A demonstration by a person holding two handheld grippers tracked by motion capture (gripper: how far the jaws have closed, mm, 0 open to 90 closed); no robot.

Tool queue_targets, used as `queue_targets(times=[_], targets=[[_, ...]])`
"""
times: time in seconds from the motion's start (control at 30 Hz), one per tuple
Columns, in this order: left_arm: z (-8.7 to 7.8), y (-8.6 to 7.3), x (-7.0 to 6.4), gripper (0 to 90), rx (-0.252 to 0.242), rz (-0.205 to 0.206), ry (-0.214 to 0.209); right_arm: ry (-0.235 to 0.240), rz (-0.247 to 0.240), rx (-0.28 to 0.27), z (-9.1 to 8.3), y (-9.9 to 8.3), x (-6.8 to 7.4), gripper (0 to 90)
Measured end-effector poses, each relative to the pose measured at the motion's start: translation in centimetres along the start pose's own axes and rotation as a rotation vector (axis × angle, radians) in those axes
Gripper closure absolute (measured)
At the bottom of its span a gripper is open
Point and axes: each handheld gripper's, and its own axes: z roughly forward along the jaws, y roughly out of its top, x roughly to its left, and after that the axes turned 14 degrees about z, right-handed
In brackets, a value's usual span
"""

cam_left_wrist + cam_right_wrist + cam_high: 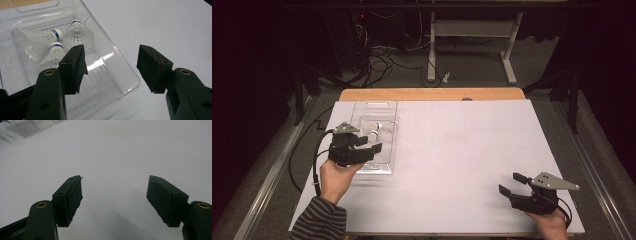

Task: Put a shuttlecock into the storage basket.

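Note:
A clear plastic tray (388, 150) lies at the left of the white table and holds three white shuttlecocks (78, 33) with blue-banded corks, bunched at its far end. My left gripper (367, 143) hovers over the tray's near half, open, with nothing between its jaws; in the left gripper view (111, 58) the shuttlecocks sit beyond its left jaw. My right gripper (511, 183) rests low at the table's front right, open and empty, pointing left over bare white surface (113, 187).
The tray's near corner (27, 127) shows at the far top left of the right gripper view. White paper (462, 150) covers the wooden table (432, 94). Beyond the table stand a desk frame (472, 45) and loose cables (382, 62) on the floor.

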Motion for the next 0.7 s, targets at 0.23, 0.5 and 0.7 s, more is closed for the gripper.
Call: queue_targets(times=[0.23,0.5,0.7], targets=[[-0.27,-0.33,-0.07,40.5,-0.009,-0.005,-0.001,-0.001,0.000,0.000,0.00,0.00,0.01,29.3],[-0.36,-0.70,-0.08,40.4,-0.015,-0.012,0.004,0.000,0.000,-0.001,-0.01,0.00,0.00,29.2],[-0.49,-0.99,-0.15,40.4,-0.021,-0.015,0.004,-0.001,0.000,0.000,0.00,0.00,0.01,29.3]])
